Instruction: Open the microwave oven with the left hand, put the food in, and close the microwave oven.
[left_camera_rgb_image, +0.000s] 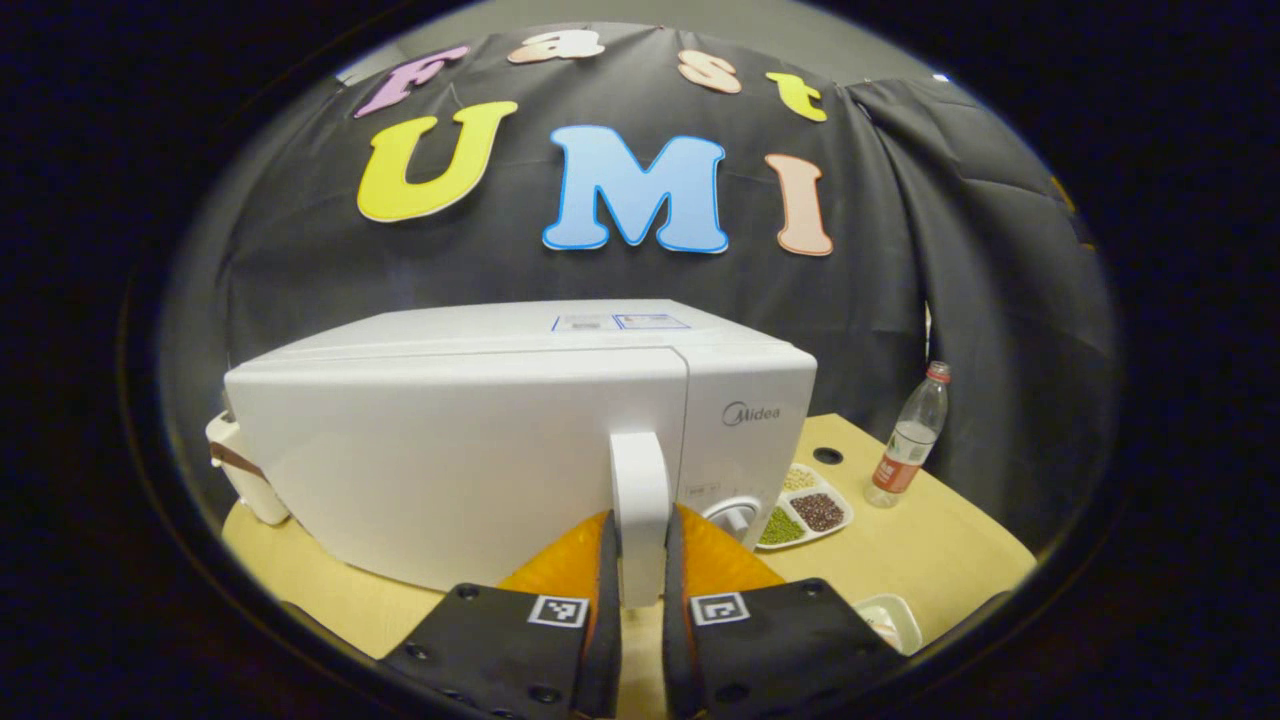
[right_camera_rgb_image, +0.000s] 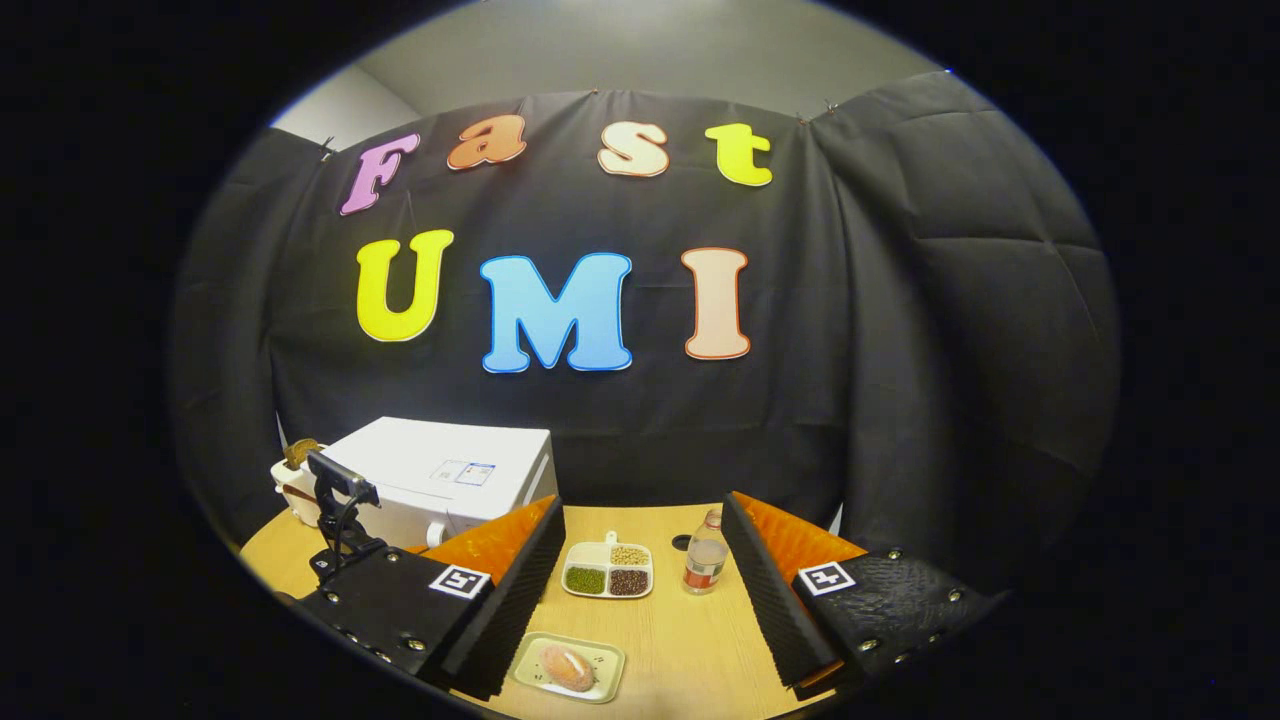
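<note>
A white microwave (left_camera_rgb_image: 480, 440) stands on the wooden table (left_camera_rgb_image: 930, 540) with its door closed. My left gripper (left_camera_rgb_image: 640, 560) is shut on the door's vertical white handle (left_camera_rgb_image: 640, 480), one orange-backed finger on each side. In the right gripper view the microwave (right_camera_rgb_image: 450, 470) is at the far left, with the left gripper's mount (right_camera_rgb_image: 340, 500) in front of it. My right gripper (right_camera_rgb_image: 640, 590) hangs open above the table with nothing between its fingers. Below it lies the food, a pinkish bun (right_camera_rgb_image: 566, 666), on a small white tray (right_camera_rgb_image: 600, 655). That tray's corner (left_camera_rgb_image: 893, 620) also peeks in low right.
A divided white dish of beans (right_camera_rgb_image: 607, 568) (left_camera_rgb_image: 808, 505) sits right of the microwave, with a clear bottle with a red label (right_camera_rgb_image: 706, 562) (left_camera_rgb_image: 908, 440) beside it. A white appliance (left_camera_rgb_image: 240, 470) stands left of the microwave. The table's front edge is close.
</note>
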